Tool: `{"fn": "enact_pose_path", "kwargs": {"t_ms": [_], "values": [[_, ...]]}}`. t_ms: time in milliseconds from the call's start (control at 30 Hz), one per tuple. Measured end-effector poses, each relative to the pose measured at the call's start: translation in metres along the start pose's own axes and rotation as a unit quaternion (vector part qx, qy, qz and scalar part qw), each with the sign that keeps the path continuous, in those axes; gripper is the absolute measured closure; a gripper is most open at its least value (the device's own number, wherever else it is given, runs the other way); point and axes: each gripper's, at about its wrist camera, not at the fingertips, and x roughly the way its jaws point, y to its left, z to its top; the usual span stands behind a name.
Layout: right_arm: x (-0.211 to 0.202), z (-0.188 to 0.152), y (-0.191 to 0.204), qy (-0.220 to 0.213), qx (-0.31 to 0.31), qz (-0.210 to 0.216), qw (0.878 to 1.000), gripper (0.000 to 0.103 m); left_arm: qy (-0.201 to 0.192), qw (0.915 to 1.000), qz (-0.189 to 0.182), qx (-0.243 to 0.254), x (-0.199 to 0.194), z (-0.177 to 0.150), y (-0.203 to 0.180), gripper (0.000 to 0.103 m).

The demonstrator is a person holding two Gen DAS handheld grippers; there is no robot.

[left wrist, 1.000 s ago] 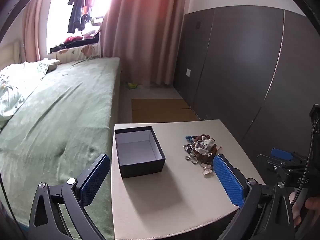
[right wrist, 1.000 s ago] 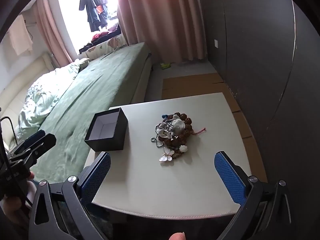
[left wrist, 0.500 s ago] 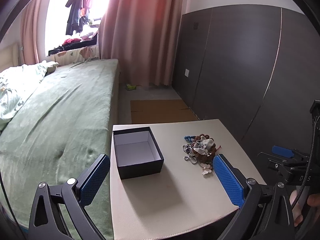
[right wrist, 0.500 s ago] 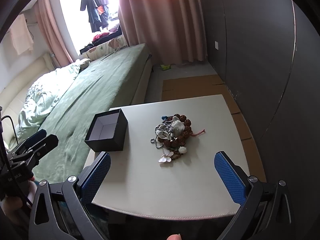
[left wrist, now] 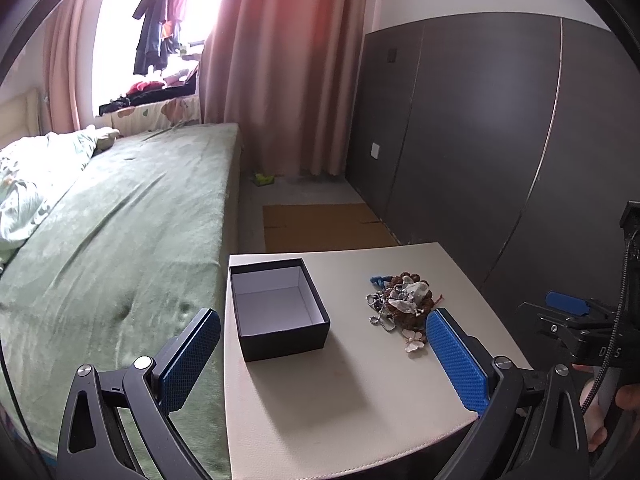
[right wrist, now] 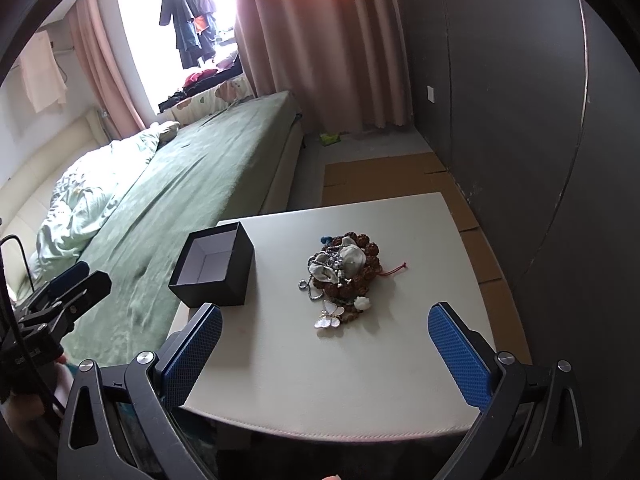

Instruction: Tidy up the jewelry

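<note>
While both tools wait at the near edge of the bench (right wrist: 400, 368), nothing of the task seems done yet: the jewelry pile (right wrist: 343, 270) lies in one tangled heap near the middle of the top, and the black box (right wrist: 214, 270) stands empty and without lid to its left, well apart from it. The box is probably put there as the place to receive the pieces, with its open side up so things can be dropped in. The right hand-held gripper (right wrist: 325, 354) has its blue pads spread wide and holds nothing; it faces the heap directly, so I judge it will pick first. The left hand-held gripper (left wrist: 320, 364) is also wide and empty, facing the box (left wrist: 278, 306) and perhaps ready to steady it. The butterfly piece (right wrist: 330, 316) lies nearest, at the edge of the pile.
</note>
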Motion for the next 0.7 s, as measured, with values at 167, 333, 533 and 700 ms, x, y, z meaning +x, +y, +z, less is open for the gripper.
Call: {"fn": "enact_pose_path", "kwargs": {"t_ms": [167, 333, 533, 700], "values": [[-0.0010, 0.0002, -0.0007, -0.003, -0.001, 0.000, 1.000, 0.000, 0.000, 1.0000, -0.001, 0.000, -0.0008, -0.0010, 0.0000, 0.000], [-0.0011, 0.0003, -0.0010, -0.003, -0.001, 0.001, 1.000, 0.000, 0.000, 1.0000, 0.000, 0.003, -0.0013, -0.0010, -0.0009, 0.000], [-0.0012, 0.0012, -0.0015, -0.003, -0.001, 0.002, 1.000, 0.000, 0.000, 1.0000, 0.001, 0.005, -0.0016, 0.0003, -0.0023, 0.000], [-0.0019, 0.0012, -0.0019, -0.004, -0.001, 0.002, 1.000, 0.000, -0.001, 1.0000, 0.001, 0.007, -0.0009, -0.0004, -0.0032, 0.000]]}}
